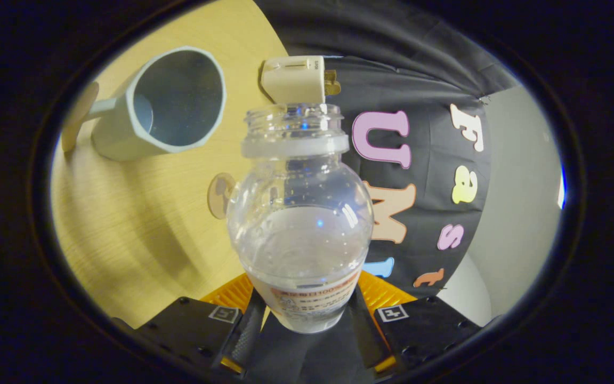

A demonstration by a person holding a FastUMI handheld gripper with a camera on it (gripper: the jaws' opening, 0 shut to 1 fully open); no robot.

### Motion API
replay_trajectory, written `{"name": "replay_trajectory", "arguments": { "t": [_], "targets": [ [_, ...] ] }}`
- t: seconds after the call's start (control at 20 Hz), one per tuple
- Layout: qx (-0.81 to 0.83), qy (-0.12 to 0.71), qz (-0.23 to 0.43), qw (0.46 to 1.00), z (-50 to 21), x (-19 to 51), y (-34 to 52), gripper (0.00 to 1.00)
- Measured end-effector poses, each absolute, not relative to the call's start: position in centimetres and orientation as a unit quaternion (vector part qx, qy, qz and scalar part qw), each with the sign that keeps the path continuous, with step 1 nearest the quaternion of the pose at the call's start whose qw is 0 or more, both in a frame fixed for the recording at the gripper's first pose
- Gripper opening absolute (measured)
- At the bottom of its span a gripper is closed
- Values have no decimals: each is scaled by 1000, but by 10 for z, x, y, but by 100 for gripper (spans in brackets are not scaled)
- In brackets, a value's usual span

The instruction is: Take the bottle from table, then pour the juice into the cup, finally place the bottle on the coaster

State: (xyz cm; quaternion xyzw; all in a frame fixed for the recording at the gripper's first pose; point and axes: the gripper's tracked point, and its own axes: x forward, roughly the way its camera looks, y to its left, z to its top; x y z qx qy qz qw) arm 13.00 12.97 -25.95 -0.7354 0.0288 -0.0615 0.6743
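My gripper (305, 320) is shut on the lower body of a clear, uncapped bottle (301, 213), one finger pressing on each side near its label. The bottle holds clear liquid up to roughly its middle and its open mouth points away from me. Beyond it to the left, on the wooden table (142, 229), stands a pale blue-grey cup (163, 104) with a handle; I look into its open mouth and its inside appears bare. A round tan disc (220, 194), like a coaster, lies on the table just left of the bottle, partly hidden behind it.
A white plug adapter (296, 79) sits at the table's edge beyond the bottle's mouth. Another tan disc (77, 117) lies past the cup's handle. The black booth cloth (435, 133) hangs to the right of the table.
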Motion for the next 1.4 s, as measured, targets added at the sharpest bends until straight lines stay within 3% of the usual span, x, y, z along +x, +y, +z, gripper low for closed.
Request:
{"name": "replay_trajectory", "arguments": {
  "t": [1.4],
  "targets": [
    [-790, 3, -59, 611, -237, 136, 147, 78]
  ]
}}
